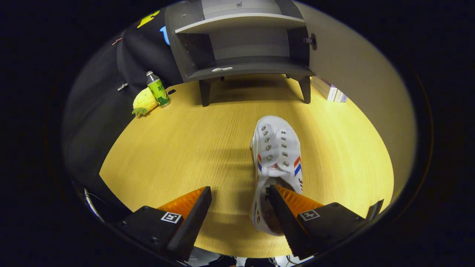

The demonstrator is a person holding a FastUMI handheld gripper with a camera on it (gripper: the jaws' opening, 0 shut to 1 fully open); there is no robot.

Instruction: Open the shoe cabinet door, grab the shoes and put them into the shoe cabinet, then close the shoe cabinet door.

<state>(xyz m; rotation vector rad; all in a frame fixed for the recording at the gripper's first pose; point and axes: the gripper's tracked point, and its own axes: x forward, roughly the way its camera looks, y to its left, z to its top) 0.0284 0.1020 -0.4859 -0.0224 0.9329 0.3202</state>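
The tongs (239, 202) stand wide open with nothing gripped: one finger hangs over bare table, while the other overlaps the heel end of the shoe (276, 159), its tip at the shoe's opening; whether it touches the collar or hovers just above it I cannot tell. The white shoe lies flat on its sole, toe pointing away toward the cabinet (241, 48), so its heel faces the tongs; that makes the collar the nearest part to pinch, and the wide spread looks meant to let one finger go inside the opening and the other outside the wall. The tongs sit off to one side of the shoe, so by my reading they need to shift across before closing. The cabinet stands on short legs at the far edge, well apart from the shoe, its front open and its shelves bare; the opened door (356, 74) appears to swing out to one side, so the first step looks done and the shoe is still to be lifted in. The table (178, 148) is a pale wood-grain surface, smooth and lit from above. Off to one side of the cabinet a green-labelled bottle (157, 88) stands touching a yellow plush toy (144, 102), and on the other side a few boxes (330, 90) lie by the cabinet leg.
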